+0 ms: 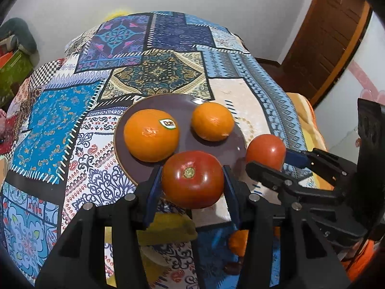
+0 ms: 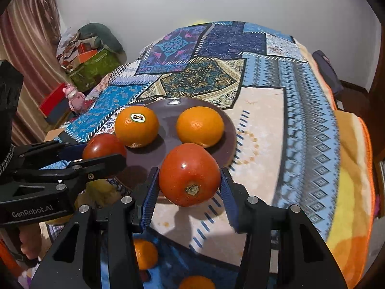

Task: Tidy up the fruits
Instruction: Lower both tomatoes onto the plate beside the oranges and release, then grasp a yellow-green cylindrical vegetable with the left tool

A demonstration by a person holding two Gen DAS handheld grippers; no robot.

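- Left wrist: left gripper (image 1: 192, 180) pinching tomato (image 1: 192, 179) above near rim of purple plate (image 1: 120, 149); two oranges (image 1: 151, 134) on plate.
- Right wrist: right gripper (image 2: 190, 183) clamped on second tomato (image 2: 189, 174) over plate's near edge.

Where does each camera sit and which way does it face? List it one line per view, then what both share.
Left wrist: rides the left gripper, looking forward and down at its tomato; right gripper enters from the right.
Right wrist: rides the right gripper, looking forward and down at its tomato; left gripper enters from the left.
Shared: purple plate, stickered orange, plain orange, patchwork cloth.
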